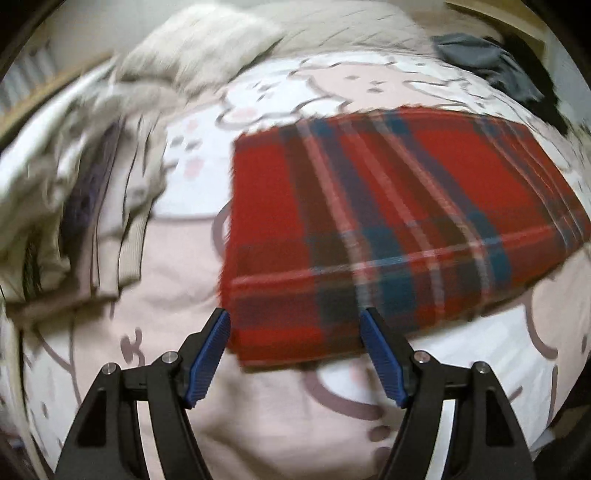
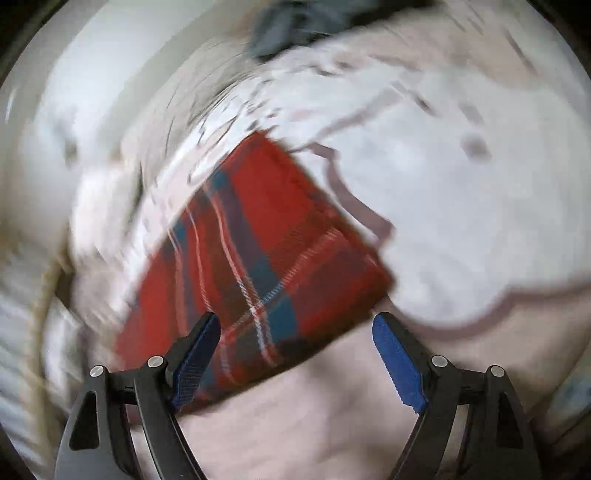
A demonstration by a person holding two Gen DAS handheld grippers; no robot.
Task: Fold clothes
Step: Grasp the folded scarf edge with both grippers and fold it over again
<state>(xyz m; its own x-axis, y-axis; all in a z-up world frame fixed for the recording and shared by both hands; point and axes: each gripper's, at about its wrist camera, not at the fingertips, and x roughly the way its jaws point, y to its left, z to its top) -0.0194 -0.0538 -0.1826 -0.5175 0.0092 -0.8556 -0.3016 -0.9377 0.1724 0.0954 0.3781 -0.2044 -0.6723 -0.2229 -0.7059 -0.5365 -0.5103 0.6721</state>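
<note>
A red plaid cloth (image 1: 388,221) lies folded in a flat rectangle on a pink and white cartoon-print bedspread (image 1: 258,417). My left gripper (image 1: 295,321) is open, its blue pads apart over the cloth's near left edge, holding nothing. In the right wrist view the same plaid cloth (image 2: 258,258) lies at a slant. My right gripper (image 2: 295,325) is open over the cloth's near corner and empty. Both views are blurred by motion.
A pile of cream and beige clothes (image 1: 92,177) lies at the left of the bed. A dark grey garment (image 1: 487,62) lies at the far right; it also shows at the top of the right wrist view (image 2: 288,26). A cream pillow (image 1: 207,40) is at the back.
</note>
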